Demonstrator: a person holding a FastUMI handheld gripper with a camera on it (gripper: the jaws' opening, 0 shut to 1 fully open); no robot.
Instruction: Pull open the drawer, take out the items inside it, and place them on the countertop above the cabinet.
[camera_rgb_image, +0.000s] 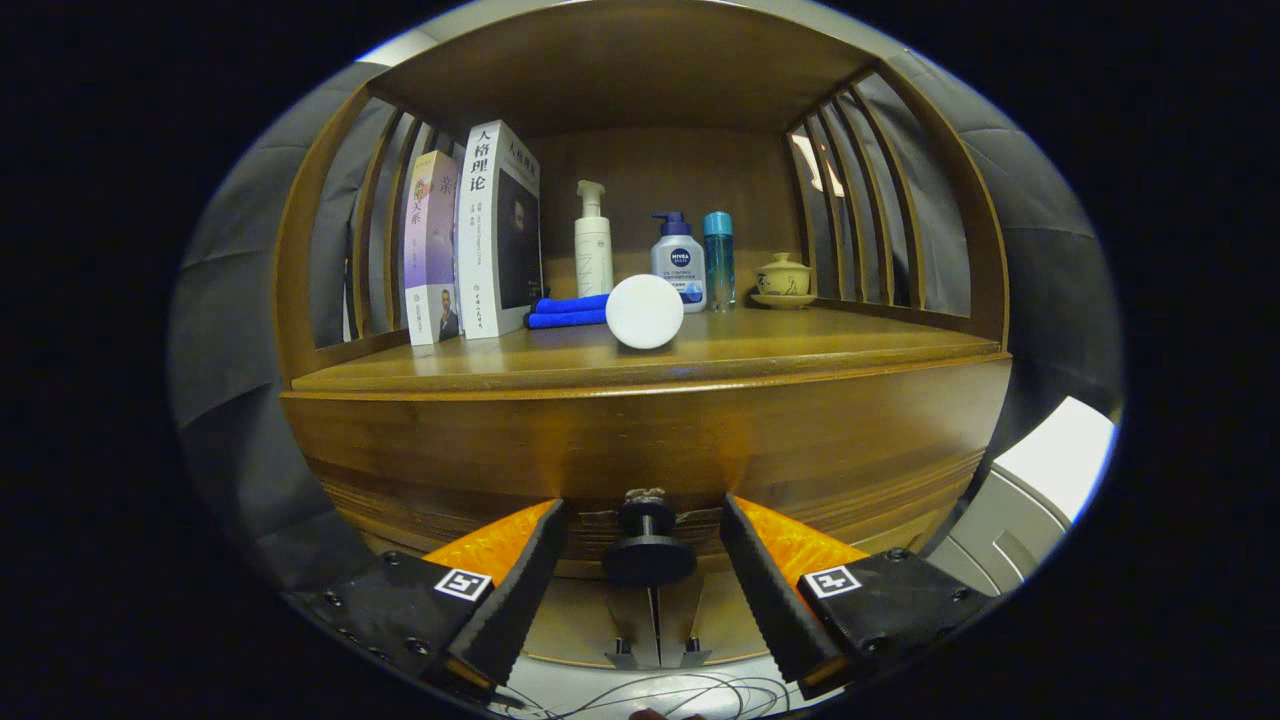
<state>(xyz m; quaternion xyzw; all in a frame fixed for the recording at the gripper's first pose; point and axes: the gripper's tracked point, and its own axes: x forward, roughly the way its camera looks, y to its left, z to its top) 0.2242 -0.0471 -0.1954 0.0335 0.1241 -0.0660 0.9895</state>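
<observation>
Drawer knob (648, 547) sits between the spread tongs (645, 560), untouched.

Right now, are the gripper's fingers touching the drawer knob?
Apart. The gripper view shows the drawer knob centred between the open gripper fingers, with a clear gap on each side.

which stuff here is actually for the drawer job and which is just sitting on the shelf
For the job: drawer knob between the open gripper fingers; drawer front; countertop.

Just there: books, blue cloth, white round lid, pump bottles, blue bottle, lidded cup.
</observation>
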